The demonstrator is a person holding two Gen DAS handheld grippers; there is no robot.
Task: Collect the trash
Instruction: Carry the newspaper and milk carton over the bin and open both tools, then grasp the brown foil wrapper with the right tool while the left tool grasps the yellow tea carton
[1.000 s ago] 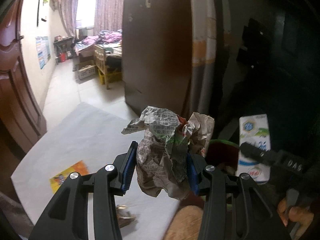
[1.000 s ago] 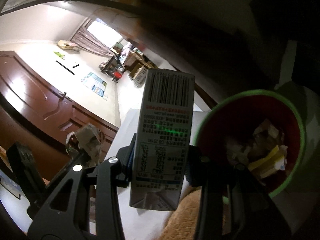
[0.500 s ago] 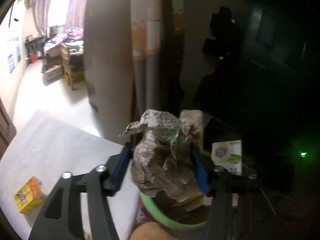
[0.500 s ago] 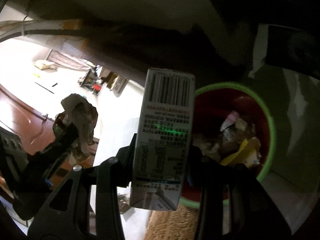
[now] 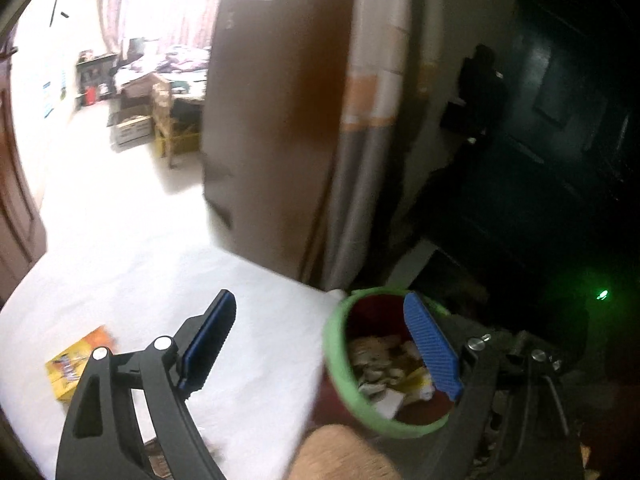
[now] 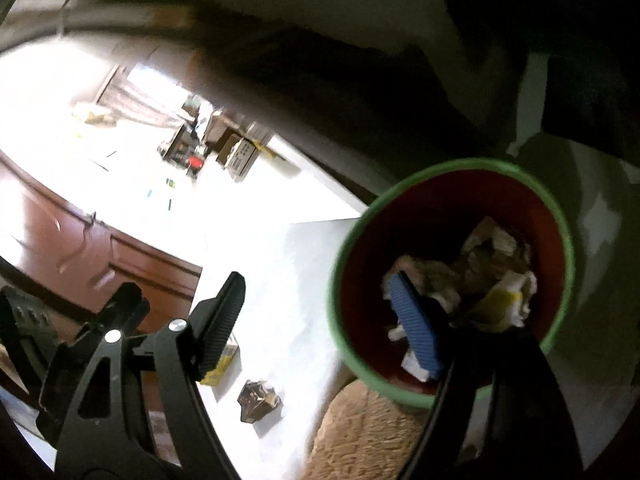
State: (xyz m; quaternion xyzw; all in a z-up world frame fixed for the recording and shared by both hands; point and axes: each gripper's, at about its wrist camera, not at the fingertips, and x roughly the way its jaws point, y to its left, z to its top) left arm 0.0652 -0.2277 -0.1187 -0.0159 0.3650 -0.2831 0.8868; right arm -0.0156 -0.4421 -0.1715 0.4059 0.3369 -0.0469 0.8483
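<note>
A red bin with a green rim [image 5: 335, 360] [image 6: 560, 216] stands beside the white table and holds crumpled paper [image 6: 436, 280] and other trash. My left gripper [image 5: 324, 340] is open and empty, its right finger over the bin mouth. My right gripper [image 6: 320, 320] is open and empty, its right blue pad [image 6: 416, 328] over the bin. A yellow-orange packet [image 5: 80, 360] [image 6: 220, 364] and a dark crumpled wrapper [image 6: 258, 400] lie on the white table [image 5: 248, 320].
A tan furry object [image 6: 360, 432] sits below the bin at the table's edge. A brown wardrobe with a curtain [image 5: 304, 120] stands behind the table. A wooden door [image 6: 120, 248] is on the left. The right side is dark.
Both grippers have opened. The crumpled newspaper has left my left gripper and the carton has left my right gripper. Both grippers now hang over the bin.
</note>
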